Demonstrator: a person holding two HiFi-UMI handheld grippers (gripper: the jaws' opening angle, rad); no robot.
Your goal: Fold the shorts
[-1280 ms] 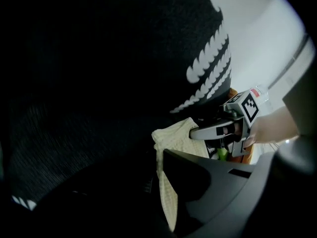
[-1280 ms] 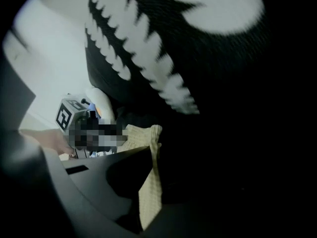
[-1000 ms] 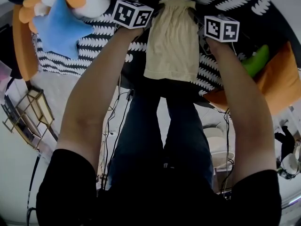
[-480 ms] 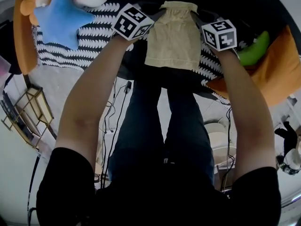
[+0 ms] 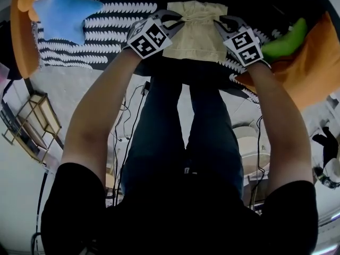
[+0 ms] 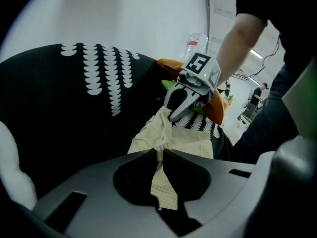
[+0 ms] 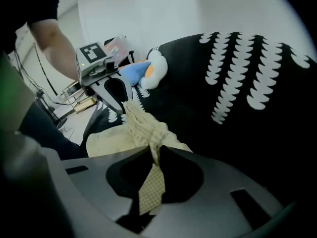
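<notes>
Pale yellow cotton, gathered at the waistband: the shorts (image 5: 199, 36) lie on the black-and-white patterned cover (image 5: 101, 41), with the leg hems near the edge closest to the person.

Going from the left, a blue star toy (image 5: 64, 9) sits well apart and plays no part. Next, the left gripper (image 6: 158, 153) has its jaws almost together, pinching a thin fold at the waistband's left corner (a strip of the checked weave pokes out behind the pads). The waistband spans between the two grips, puckered rather than flat. The right gripper (image 7: 152, 155) is clamped the same way on the right corner, with a tongue of fabric through its jaws. Beyond it lie a green toy (image 5: 284, 36) and an orange cushion (image 5: 313, 68).

Both bites look small. If the hands pull apart or travel unevenly, I judge a corner could slip free and the fold land skewed. The bunched waistband may press a crease in. The hems could also slide off the cover's edge.
</notes>
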